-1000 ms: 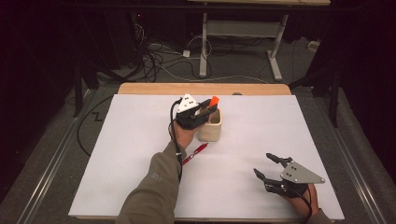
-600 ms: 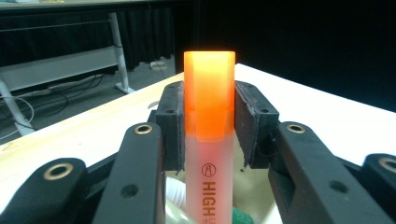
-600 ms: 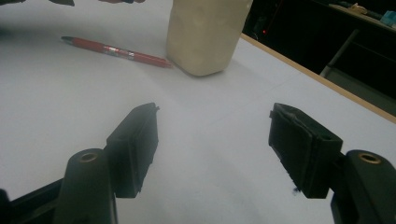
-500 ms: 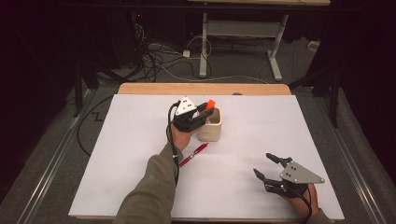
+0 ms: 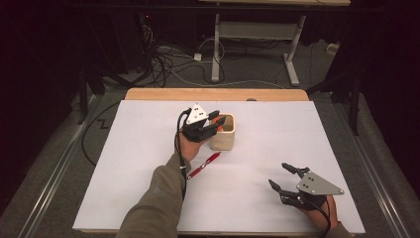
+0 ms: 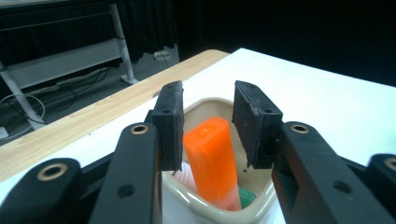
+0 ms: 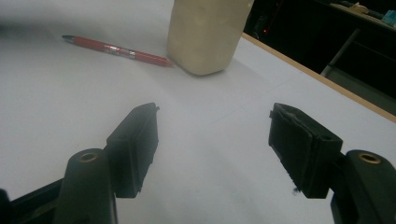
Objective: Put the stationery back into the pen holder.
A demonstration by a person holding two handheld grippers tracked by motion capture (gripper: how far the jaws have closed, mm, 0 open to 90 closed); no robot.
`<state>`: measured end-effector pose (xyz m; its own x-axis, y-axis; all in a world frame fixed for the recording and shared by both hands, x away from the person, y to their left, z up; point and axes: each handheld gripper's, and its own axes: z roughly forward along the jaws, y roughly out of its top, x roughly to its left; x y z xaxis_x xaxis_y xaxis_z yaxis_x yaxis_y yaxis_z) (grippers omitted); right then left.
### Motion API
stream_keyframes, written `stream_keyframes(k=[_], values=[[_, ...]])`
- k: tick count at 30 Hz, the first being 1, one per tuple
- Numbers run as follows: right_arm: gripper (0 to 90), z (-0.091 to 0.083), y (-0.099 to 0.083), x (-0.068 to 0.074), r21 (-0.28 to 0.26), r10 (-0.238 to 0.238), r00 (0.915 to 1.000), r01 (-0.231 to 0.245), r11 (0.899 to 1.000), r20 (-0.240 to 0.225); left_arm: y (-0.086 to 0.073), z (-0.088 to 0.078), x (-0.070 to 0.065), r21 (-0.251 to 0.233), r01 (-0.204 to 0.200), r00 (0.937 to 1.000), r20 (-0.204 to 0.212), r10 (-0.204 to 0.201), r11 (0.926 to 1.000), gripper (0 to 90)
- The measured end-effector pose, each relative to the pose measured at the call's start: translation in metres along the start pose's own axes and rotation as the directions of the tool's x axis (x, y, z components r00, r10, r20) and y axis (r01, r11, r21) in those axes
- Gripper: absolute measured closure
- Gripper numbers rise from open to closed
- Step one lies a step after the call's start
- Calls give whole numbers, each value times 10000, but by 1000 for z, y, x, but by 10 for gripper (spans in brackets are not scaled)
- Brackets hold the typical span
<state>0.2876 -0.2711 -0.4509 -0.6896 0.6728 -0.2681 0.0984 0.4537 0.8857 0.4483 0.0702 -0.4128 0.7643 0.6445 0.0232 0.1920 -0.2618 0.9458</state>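
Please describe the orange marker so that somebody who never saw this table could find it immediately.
On the white table, find the cream cup near the far middle. The orange marker stands inside it, between the left gripper's parted pads. It is thick and bright orange, unlike the thin red pen lying flat beside the cup.

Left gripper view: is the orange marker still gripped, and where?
No. The left hand-held gripper has just been opening; its pads flank the orange marker's capped top without pressing. The marker stands in the cream cup.
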Motion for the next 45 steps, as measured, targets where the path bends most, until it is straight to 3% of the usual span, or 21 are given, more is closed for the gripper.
stream_keyframes(k=[9,20,23,29,31,36,45], values=[[333,0,0,1,4,-15,10000,15,10000,-14,8,-16,-2,119,-506,9982,-302,509,9986,514],[333,0,0,1,45,6,10000,-5,10000,-25,9,-36,-4,898,-1150,9924,-345,1185,9893,448],[333,0,0,1,44,4,10000,-4,10000,-22,8,-42,-4,1085,-1129,9929,-245,1162,9877,412],[333,0,0,1,56,35,10000,-35,10000,-49,8,-51,-10,1677,-1670,9848,-191,1726,9716,411],[333,0,0,1,62,63,10000,-62,10000,-74,7,-53,-13,1912,-1727,9821,-414,1837,9662,328],[332,0,0,1,59,5,10000,-5,10000,-4,4,-60,-18,2142,-1801,9806,-375,1923,9600,319],[328,0,0,1,82,16,10000,-16,10000,1,-9,-72,-25,2315,-1707,9829,-275,1818,9577,272]])
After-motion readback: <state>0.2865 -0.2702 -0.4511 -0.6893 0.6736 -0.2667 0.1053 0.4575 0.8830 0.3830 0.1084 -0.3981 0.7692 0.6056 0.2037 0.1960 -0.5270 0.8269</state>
